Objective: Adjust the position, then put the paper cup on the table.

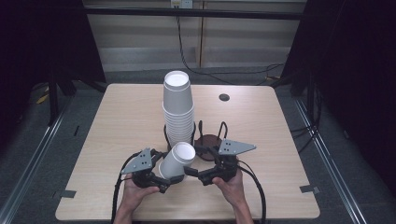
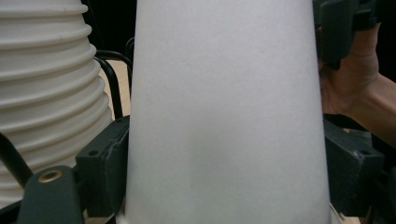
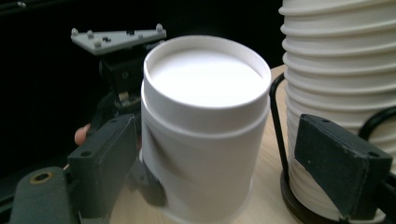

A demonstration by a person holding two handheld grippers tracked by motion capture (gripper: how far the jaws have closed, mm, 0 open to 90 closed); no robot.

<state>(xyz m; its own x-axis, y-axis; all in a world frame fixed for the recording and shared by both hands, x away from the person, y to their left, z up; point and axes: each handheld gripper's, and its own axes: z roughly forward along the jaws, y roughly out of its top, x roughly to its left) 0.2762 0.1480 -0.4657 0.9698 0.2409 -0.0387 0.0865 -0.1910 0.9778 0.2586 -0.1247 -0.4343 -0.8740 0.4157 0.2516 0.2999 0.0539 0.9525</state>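
A single white paper cup sits upside down and tilted near the front middle of the desk, just before the wire cup holder. The left gripper has its fingers clamped on the cup's sides. The right gripper has its fingers spread wide around the same cup, one against its wall, the other well off it. Behind stands a tall stack of inverted white paper cups in the holder.
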